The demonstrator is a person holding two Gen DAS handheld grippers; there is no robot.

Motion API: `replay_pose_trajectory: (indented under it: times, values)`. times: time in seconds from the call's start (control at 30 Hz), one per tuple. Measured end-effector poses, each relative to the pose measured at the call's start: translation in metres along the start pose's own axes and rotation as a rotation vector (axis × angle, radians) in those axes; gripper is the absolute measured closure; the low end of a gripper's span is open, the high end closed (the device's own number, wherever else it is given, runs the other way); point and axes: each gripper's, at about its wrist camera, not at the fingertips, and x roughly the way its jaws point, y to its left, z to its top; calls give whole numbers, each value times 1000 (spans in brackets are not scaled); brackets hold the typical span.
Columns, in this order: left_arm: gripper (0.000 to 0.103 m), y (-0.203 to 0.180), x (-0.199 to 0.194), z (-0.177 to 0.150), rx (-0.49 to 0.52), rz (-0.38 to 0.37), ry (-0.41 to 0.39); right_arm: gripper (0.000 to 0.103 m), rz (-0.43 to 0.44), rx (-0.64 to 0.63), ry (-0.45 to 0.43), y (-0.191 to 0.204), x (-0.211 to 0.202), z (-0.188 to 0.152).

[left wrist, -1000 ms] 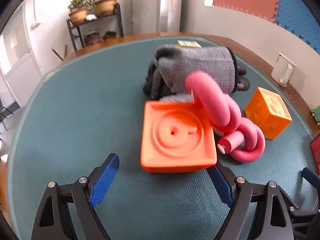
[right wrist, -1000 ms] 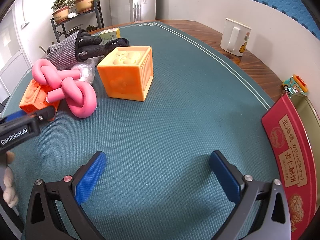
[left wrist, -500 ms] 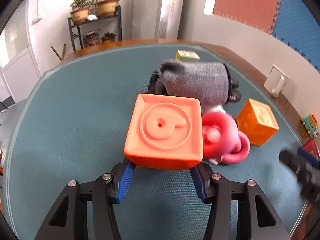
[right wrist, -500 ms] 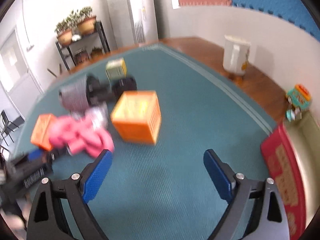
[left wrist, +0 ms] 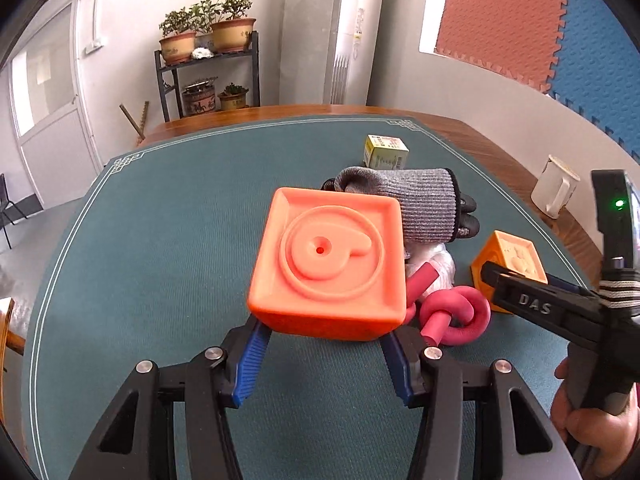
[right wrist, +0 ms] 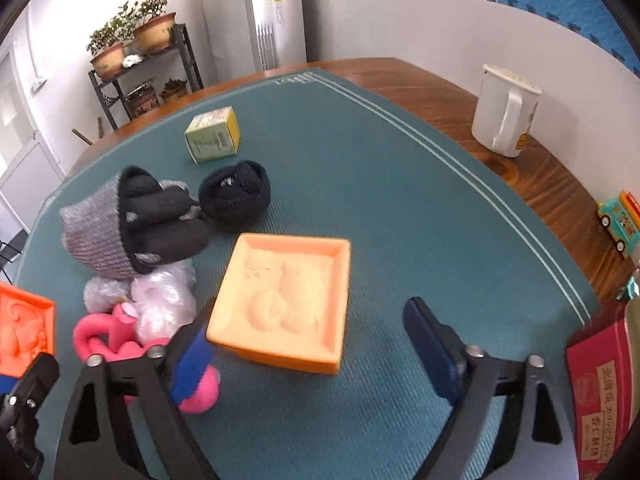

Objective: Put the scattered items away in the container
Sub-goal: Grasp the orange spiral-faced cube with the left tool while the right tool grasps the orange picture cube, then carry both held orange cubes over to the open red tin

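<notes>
L tongs (left wrist: pixel 324 356) clamped on the red-orange cube (left wrist: pixel 328 268), blue pads (left wrist: pixel 250 364) pressing its lower sides; cube is lifted off the green mat (left wrist: pixel 160 260) on the desk, swirl face toward the cam. R tongs (right wrist: pixel 320 356) have just been closing but aren't gripping yet: the yellow-orange cube (right wrist: pixel 286 300) sits on the mat between the pads, L pad at its near-left corner, R pad well apart from it, wide gap that side.

Just beyond the L tongs, right of the held cube, the knotted pink foam tube (left wrist: pixel 452 316) lies on the mat; in R view it's partly behind the L pad. Next to it a clear crumpled plastic bag (right wrist: pixel 160 300), touching the tube. Behind that the grey knit glove (right wrist: pixel 100 236) w/ black fingers, then a rolled black sock (right wrist: pixel 236 192) just beside it. Further back, alone, a small yellow-green carton (right wrist: pixel 212 136).

Far R edge of R view: red tin lid (right wrist: pixel 600 396) w/ printed characters, leaning at the mat's edge; the container itself is mostly out of frame. A toy bus (right wrist: pixel 618 220) and a white mug (right wrist: pixel 506 112) stand on bare wood beyond the mat. A hand (left wrist: pixel 592 424) holds the R tongs' handle at the edge of L view. Plant shelf (left wrist: pixel 208 76) by the far wall.
</notes>
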Motion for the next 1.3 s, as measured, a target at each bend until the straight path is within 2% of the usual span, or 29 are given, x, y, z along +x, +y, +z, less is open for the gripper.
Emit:
replay_pose_trajectory:
  times: [0.03,0.23,0.5,0.7,1.07,1.3]
  values:
    - [48,-1,1,1,1,-1,3,46,1,-4,10,0,1,-2]
    - [48,-6,-1,-5,11,-8,0,47,-1,0,-4,-6,-1,-7]
    - [48,-22,-8,-11,36,-30,-3,47,-42,18,-113,-23,-43,-19]
    - [48,-36,-21,-21,65,-54,-11,47,-74,32,-155,-36,-67,-29]
    - [48,-68,-39,-30,134,-104,-25,46,-133,120,-245,-81,-123,-43]
    - [48,-98,-51,-36,180,-133,-34,46,-164,148,-276,-102,-140,-52]
